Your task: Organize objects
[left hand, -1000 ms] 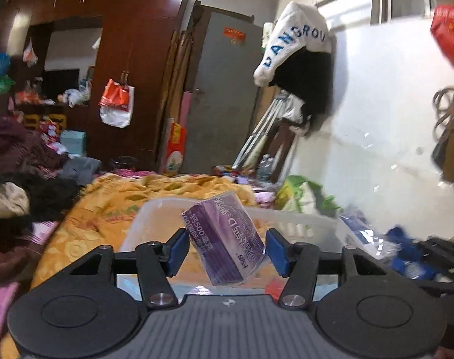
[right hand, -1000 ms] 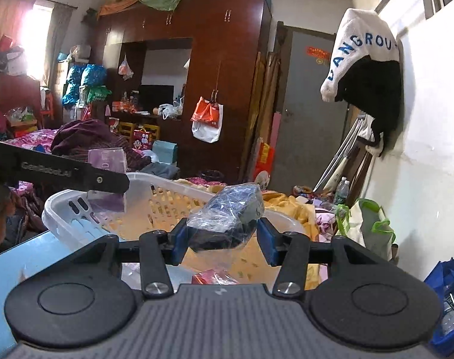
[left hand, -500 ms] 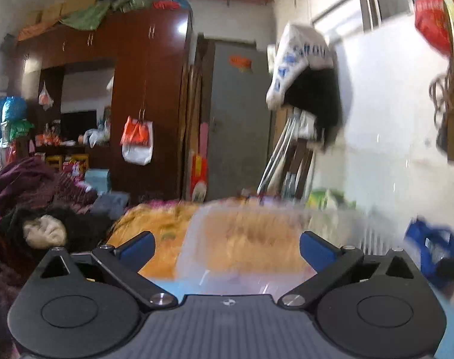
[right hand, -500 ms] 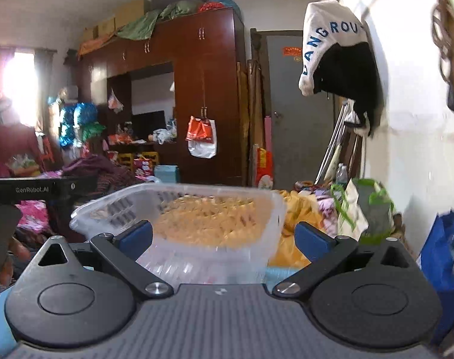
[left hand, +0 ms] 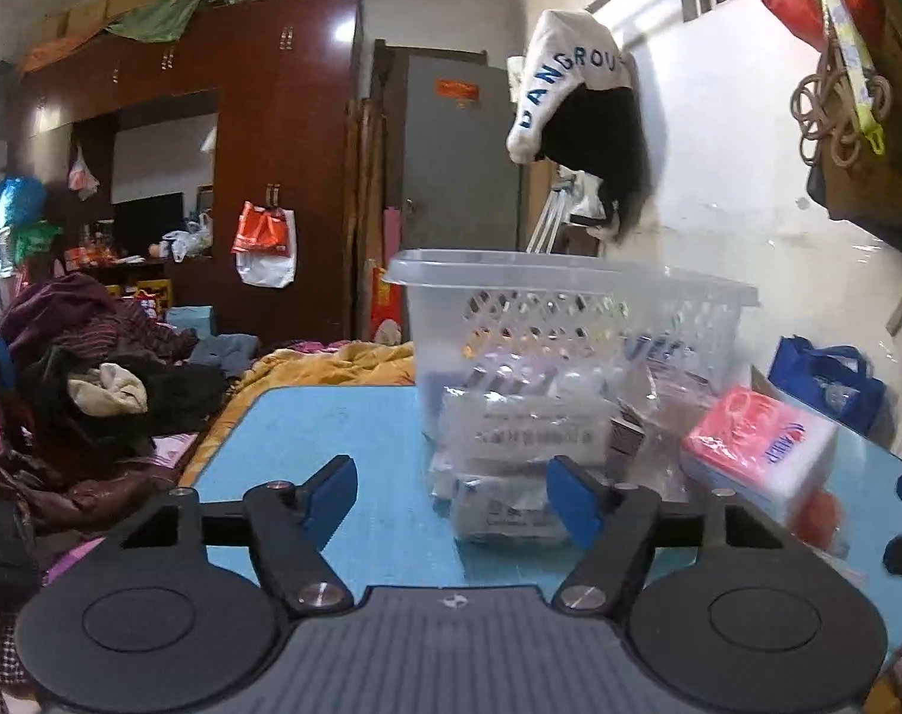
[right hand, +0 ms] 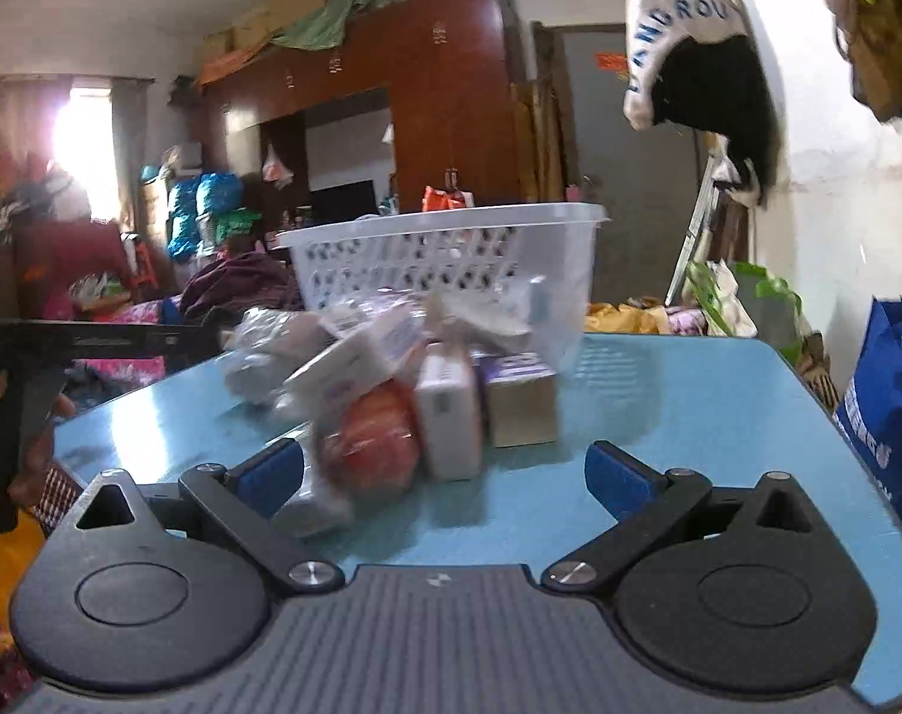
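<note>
On the blue table (left hand: 332,434), left to right:
Left gripper (left hand: 454,497): jaws closing, nothing gripped; clear packets (left hand: 522,434) just ahead.
Basket (left hand: 570,303): white, upright behind the pile.
Pink pack (left hand: 760,446): right of packets.
Right gripper (right hand: 445,476): jaws wide, empty; boxes (right hand: 451,410) ahead.

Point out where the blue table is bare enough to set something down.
Bare blue table lies right of the small carton, out to the table's right edge. Another free patch lies left of the white basket, toward the bed-side edge. It is crowded in front of the basket, where wrapped packets and the pink pack are piled.
</note>
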`<state>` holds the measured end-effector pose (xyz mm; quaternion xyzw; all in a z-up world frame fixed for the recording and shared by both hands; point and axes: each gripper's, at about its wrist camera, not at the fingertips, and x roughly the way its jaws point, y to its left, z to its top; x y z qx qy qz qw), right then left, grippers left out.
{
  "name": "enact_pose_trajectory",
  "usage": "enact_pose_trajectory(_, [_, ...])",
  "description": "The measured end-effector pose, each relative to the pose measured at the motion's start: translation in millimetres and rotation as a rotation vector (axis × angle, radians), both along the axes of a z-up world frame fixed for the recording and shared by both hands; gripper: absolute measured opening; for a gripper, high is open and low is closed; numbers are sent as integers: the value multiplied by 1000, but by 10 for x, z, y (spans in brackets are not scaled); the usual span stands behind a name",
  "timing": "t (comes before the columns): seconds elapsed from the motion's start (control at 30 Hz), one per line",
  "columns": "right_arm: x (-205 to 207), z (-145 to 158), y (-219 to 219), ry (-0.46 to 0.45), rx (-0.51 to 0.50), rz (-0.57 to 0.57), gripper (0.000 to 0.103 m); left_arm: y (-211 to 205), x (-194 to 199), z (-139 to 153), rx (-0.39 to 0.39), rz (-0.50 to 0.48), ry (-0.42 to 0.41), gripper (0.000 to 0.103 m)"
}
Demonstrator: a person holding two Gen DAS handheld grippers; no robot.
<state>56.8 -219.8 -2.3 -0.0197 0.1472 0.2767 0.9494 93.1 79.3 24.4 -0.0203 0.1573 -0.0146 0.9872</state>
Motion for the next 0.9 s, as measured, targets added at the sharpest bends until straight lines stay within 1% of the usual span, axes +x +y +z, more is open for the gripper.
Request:
enact_pose_trajectory(0.1, [26,-30,110,11,-23,38,103,9,-39,-51,-24,-57,20,74])
enact_pose_trajectory(0.17, [38,-79,166,27,-22,71,98,0,-75,-87,-14,-68,22,74])
enact_pose_trajectory(0.23, [47,-121,222,39,-36,97,88,-34,-95,-103,-3,-68,17,74])
enact_pose_trajectory(0.27, [24,-144,243,38,-48,100,85,-43,-99,-104,-3,-75,17,74])
enact_pose_trajectory(0.33, [30,-178,293,42,-65,108,74,-50,-113,-117,-10,-83,15,74])
enact_pose_trajectory(0.4, [22,-204,335,31,-76,106,72,-52,-113,-126,-16,-85,14,74])
enact_pose_trajectory(0.47, [51,-195,349,24,-80,109,67,-50,-108,-133,-26,-85,14,74])
enact_pose_trajectory(0.53, [66,-186,356,19,-78,112,53,-53,-97,-145,-30,-89,19,74])
enact_pose_trajectory(0.57, [33,-212,377,11,-86,108,51,-53,-87,-148,-29,-91,22,74])
enact_pose_trajectory(0.6, [-5,-235,390,4,-91,105,46,-59,-80,-150,-27,-91,26,74])
enact_pose_trajectory(0.63, [-17,-240,392,3,-94,106,35,-67,-77,-153,-25,-92,27,74])
enact_pose_trajectory(0.67, [-22,-242,386,1,-96,105,31,-75,-72,-156,-22,-93,28,74])
enact_pose_trajectory(0.73, [-22,-241,352,4,-94,103,20,-86,-63,-163,-19,-91,32,74])
enact_pose_trajectory(0.9, [-41,-242,286,3,-92,101,17,-108,-27,-184,-17,-91,44,74])
